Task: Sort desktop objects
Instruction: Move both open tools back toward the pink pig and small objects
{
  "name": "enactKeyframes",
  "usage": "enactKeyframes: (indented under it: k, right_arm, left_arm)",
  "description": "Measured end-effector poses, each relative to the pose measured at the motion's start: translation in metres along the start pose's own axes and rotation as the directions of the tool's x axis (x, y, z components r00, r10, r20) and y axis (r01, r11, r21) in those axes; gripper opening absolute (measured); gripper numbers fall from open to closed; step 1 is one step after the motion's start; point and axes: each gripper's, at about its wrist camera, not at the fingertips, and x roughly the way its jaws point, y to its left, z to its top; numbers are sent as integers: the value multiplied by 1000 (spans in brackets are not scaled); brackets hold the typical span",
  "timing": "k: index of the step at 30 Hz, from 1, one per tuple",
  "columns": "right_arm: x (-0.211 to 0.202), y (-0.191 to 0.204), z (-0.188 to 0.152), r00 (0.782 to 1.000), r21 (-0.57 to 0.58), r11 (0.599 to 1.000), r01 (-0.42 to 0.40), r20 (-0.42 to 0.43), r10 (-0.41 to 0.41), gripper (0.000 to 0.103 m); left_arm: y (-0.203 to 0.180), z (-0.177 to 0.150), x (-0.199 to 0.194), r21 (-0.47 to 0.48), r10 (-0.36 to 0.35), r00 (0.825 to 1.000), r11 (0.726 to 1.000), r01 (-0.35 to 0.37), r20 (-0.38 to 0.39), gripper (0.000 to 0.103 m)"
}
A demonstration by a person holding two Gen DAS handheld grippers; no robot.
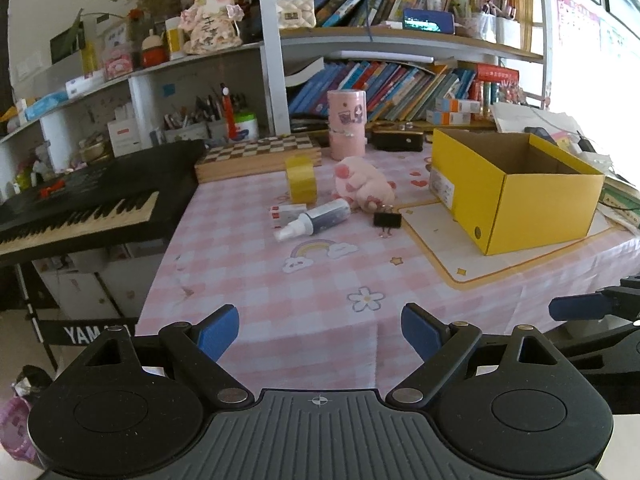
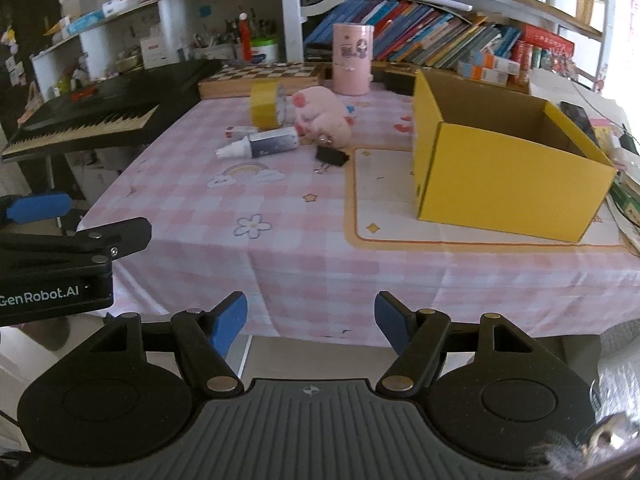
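Yellow box (image 2: 500,168) is waiting empty; both claws, left claw (image 1: 320,330) and right claw (image 2: 311,322), are hovering agape, holding nothing; approaching the binder clip (image 2: 331,156) squarely looks wisest.

White letters "YAMA" — the rest cut off by the left gripper (image 1: 320,334) — stand on a black keyboard stand panel (image 1: 86,334) in the left wrist view. In the right wrist view, "GenRobot.AI" is printed in white on the left gripper's black body. Book spines and box labels are too blurred to read.
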Motion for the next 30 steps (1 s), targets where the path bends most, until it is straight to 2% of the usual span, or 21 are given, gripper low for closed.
enactKeyframes:
  k: [18, 30]
  right_arm:
    - [4, 20, 9, 1000, -31, 1000, -1, 9, 1, 69]
    - [20, 31, 23, 1000, -64, 998, -21, 18, 22, 70]
  left_arm:
    - [19, 0, -1, -15, 3, 1000, 1000, -3, 28, 91]
    - [36, 4, 8, -43, 42, 999, 998, -41, 23, 91]
